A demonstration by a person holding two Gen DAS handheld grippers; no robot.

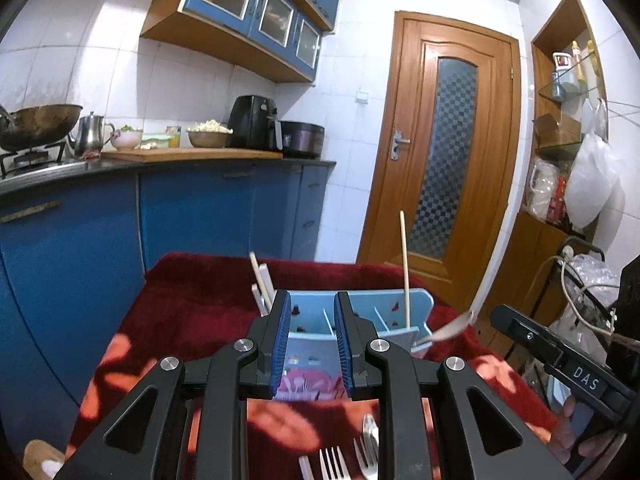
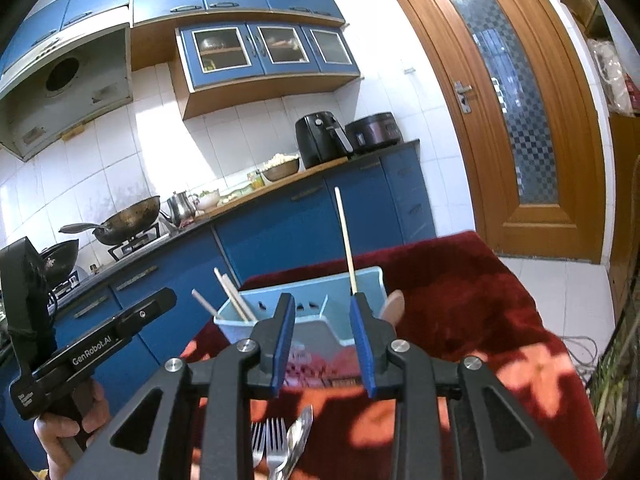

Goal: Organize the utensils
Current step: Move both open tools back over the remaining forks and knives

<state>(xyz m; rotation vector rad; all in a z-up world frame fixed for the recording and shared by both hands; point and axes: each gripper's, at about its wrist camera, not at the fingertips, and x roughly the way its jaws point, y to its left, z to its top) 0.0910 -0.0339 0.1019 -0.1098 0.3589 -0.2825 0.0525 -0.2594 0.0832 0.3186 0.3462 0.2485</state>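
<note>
Upright chopsticks [image 2: 236, 300] crowd the caddy's [image 2: 320, 332] left end; its middle compartments stand open.

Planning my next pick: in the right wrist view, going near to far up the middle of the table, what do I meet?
Forks and spoon on the red cloth → right hand-held gripper, nothing between its fingers → light blue organizer holding the chopsticks and a tall wooden stick.

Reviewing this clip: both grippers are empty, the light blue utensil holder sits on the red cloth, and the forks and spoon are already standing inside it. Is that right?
Not quite. The forks and spoon are not in the holder; they lie on the red cloth in front of it, below the right gripper, as the right wrist view shows. The rest holds: the left gripper is empty too.
</note>
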